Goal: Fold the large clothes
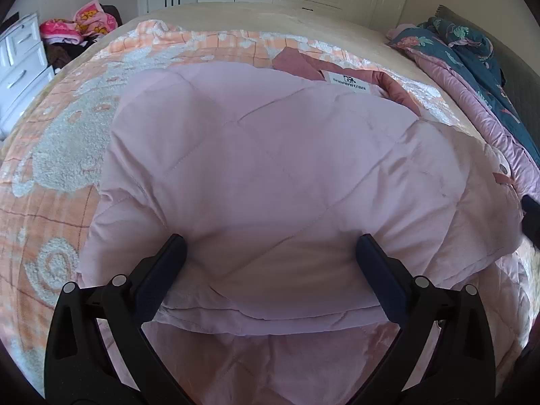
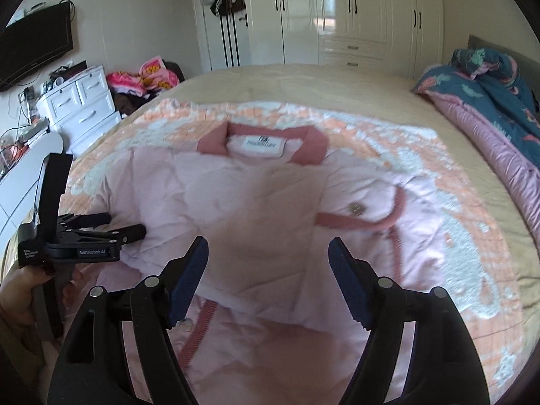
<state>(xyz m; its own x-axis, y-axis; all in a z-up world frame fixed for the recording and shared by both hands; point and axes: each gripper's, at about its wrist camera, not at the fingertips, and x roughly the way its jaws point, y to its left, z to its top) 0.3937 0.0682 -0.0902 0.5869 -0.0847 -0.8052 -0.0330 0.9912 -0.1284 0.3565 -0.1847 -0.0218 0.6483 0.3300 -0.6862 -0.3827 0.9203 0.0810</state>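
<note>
A pale pink quilted jacket (image 1: 256, 175) with a darker pink collar (image 2: 212, 143) and a white label (image 2: 261, 144) lies spread on the bed, partly folded over itself. My left gripper (image 1: 270, 248) is open, its fingers resting on the jacket's near folded edge, holding nothing. It also shows in the right wrist view (image 2: 126, 224) at the jacket's left side, jaws apart. My right gripper (image 2: 268, 253) is open above the jacket's lower middle, empty. A pink-trimmed front edge with a snap (image 2: 356, 208) lies to the right.
The jacket lies on an orange and white fluffy blanket (image 1: 60, 155) over a beige bed (image 2: 303, 81). A blue floral and pink duvet (image 2: 489, 101) is bunched at the right. White drawers (image 2: 81, 108) and piled clothes (image 2: 145, 77) stand left; wardrobes (image 2: 354, 13) behind.
</note>
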